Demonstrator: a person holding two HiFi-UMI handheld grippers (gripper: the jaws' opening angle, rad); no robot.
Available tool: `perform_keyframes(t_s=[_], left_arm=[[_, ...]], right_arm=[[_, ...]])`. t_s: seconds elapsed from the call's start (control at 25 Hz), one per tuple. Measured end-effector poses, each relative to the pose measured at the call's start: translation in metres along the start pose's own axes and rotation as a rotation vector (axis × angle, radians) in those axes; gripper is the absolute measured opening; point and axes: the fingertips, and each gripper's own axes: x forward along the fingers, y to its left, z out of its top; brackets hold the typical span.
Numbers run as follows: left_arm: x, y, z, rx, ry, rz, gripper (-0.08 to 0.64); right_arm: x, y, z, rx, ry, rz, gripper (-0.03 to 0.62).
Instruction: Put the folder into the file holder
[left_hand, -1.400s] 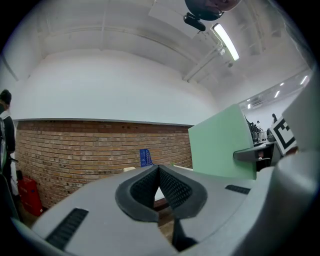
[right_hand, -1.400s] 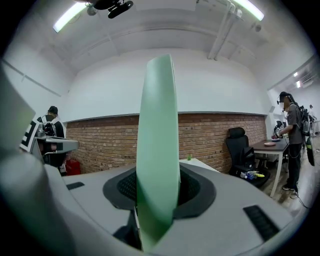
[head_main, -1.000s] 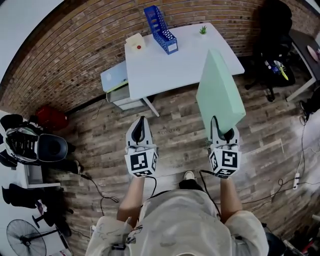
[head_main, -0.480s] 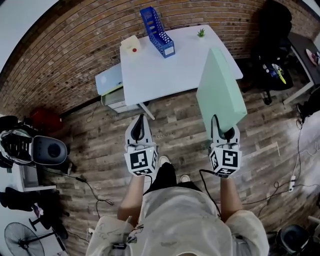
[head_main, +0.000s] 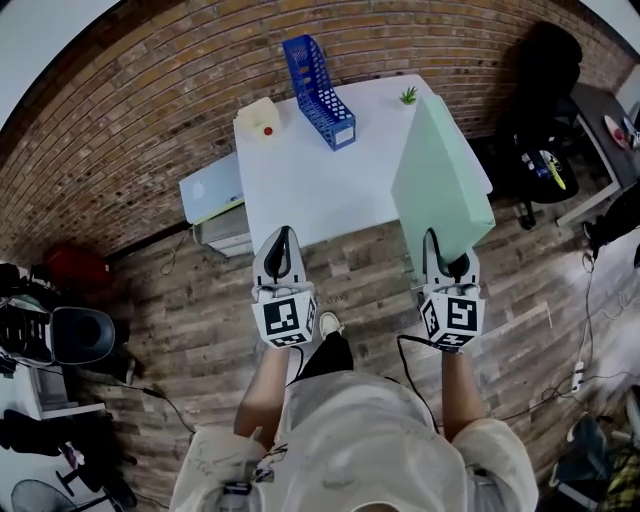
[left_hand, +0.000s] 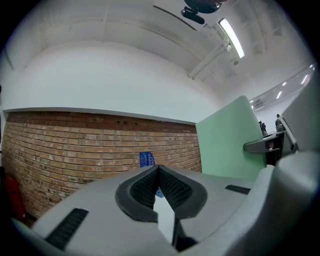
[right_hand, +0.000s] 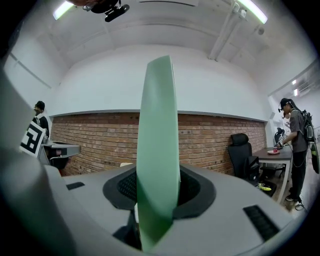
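With the right gripper clamped on the pale green flat folder, upright at centre right, and the left gripper's jaws together and empty, I'd keep it vertical, aiming for the blue slotted plastic file holder at top centre.

Bright, even indoor light comes from long white ceiling tube lamps, which glare in both gripper views. Heavy fisheye distortion bends the red-brown brick wall into an arc in the head view. Both gripper views are round, with black corners. In the right gripper view, the pale green flat folder blurs at its near, lower end, while the far wall is sharp.
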Motion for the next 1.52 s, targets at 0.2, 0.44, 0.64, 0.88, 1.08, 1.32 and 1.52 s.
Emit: perform_keyframes(t_s=[0.2, 0.44, 0.64, 0.88, 1.08, 1.32, 1.52], left_arm=[[0.043, 0.034, -0.005, -0.017, 0.006, -0.009, 0.009], [0.081, 0.061, -0.025, -0.031, 0.035, -0.022, 0.009], [0.102, 0.075, -0.032, -0.040, 0.041, -0.038, 0.009], [0.124, 0.087, -0.039, -0.058, 0.048, -0.061, 0.009], [0.141, 0.096, -0.041, -0.070, 0.040, -0.072, 0.009], [0.162, 0.100, -0.041, -0.104, 0.021, -0.090, 0.009], [0.172, 0.100, -0.039, -0.122, 0.019, -0.092, 0.009]], right_arm=[[0.053, 0.014, 0.012, -0.009, -0.008, -0.007, 0.161], [0.098, 0.032, 0.006, -0.020, 0.021, -0.013, 0.161], [0.122, 0.042, 0.004, -0.033, 0.030, -0.016, 0.161], [0.142, 0.048, 0.014, -0.074, 0.022, -0.027, 0.158], [0.158, 0.050, 0.033, -0.097, -0.012, -0.037, 0.158], [0.171, 0.053, 0.063, -0.130, -0.069, -0.039, 0.158], [0.180, 0.049, 0.096, -0.117, -0.139, -0.043, 0.158]])
